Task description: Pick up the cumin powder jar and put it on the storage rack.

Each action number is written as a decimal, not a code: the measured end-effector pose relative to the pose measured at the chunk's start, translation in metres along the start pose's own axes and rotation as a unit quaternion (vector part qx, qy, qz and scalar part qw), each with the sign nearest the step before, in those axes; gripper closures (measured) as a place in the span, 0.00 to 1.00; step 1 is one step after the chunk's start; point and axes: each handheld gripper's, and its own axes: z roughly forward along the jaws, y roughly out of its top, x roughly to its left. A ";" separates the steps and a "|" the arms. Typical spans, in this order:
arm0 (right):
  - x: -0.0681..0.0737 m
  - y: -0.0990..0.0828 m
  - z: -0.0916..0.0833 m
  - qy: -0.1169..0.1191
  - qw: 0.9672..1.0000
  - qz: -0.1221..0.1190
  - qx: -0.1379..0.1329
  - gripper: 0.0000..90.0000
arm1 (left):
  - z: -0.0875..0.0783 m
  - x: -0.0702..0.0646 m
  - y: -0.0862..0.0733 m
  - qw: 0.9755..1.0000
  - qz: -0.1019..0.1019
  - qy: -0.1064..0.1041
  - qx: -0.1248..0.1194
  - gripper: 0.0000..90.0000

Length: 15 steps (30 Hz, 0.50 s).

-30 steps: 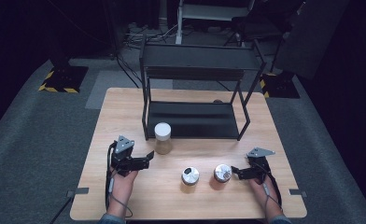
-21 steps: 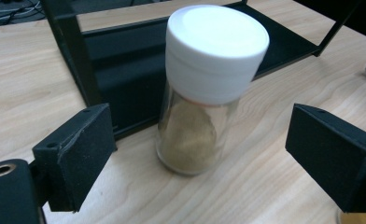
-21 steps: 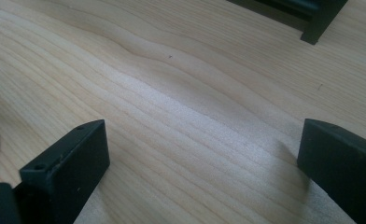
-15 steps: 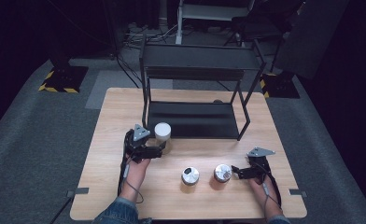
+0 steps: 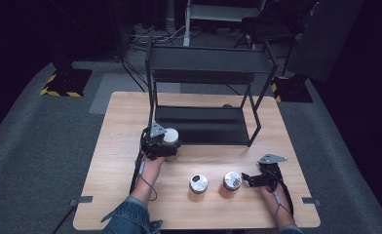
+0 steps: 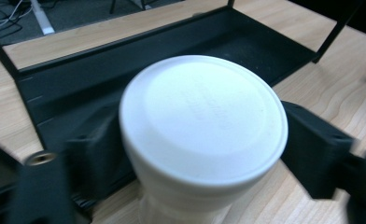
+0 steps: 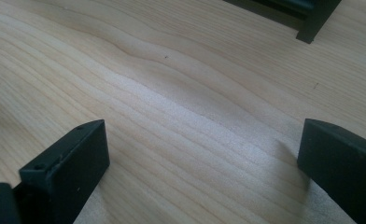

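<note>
A jar with a white lid (image 5: 170, 135) (image 6: 204, 116) stands on the wooden table (image 5: 116, 126), just in front of the black rack's left front leg. My left gripper (image 5: 166, 142) (image 6: 202, 186) reaches it from the near side. Its jaws have just been closing, and they now press on the jar's body under the lid, one on each side. My right gripper (image 5: 248, 179) (image 7: 200, 154) rests low over the table at the right. It is open, with bare wood between its jaws. A silver-topped can (image 5: 232, 180) stands just left of it.
A black two-shelf rack (image 5: 206, 73) fills the back of the table, its lower tray (image 5: 199, 124) right behind the jar. A second silver-topped can (image 5: 198, 183) stands near the front centre. Grey carpet lies around the table.
My left gripper travelled right and away from the person, from the left front of the table to the jar. Its jaws closed around the jar. The right gripper stayed put.
</note>
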 end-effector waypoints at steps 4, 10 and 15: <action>0.000 0.000 0.000 0.000 1.000 0.000 0.000 0.02 | 0.000 -0.003 0.003 1.000 0.009 0.009 0.005 0.37; 0.000 0.000 0.000 0.000 1.000 0.000 0.000 0.02 | 0.000 -0.006 0.013 1.000 0.008 0.012 0.020 0.37; 0.000 0.000 0.000 0.000 1.000 0.000 0.000 0.02 | -0.002 -0.005 0.028 1.000 0.012 0.003 0.018 0.37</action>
